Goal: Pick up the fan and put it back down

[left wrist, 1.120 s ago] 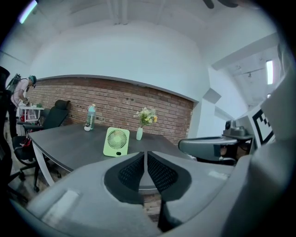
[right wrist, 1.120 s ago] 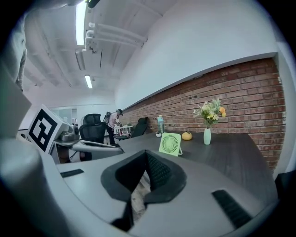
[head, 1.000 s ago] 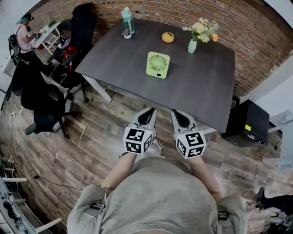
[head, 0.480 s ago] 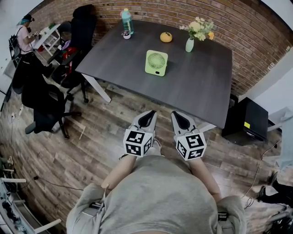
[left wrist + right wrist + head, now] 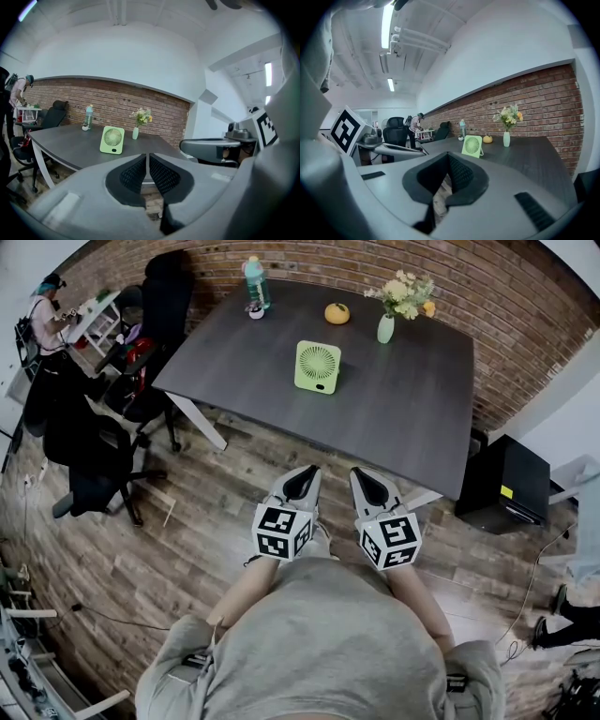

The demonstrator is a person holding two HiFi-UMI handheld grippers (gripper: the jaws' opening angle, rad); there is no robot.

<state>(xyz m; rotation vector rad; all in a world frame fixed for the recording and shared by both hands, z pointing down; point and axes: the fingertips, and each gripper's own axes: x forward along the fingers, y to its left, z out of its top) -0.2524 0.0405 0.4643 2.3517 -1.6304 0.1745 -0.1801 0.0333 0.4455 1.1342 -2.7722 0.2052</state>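
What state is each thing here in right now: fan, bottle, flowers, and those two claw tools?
Fan: upright on the table, untouched.
Bottle: upright.
Vase of flowers: upright.
Left gripper: shut, empty, short of the table.
Right gripper: shut, empty, short of the table.

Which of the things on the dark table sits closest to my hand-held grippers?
The light green square desk fan, alone mid-table; the teal plastic bottle, round orange fruit and pale green flower vase stand farther back.
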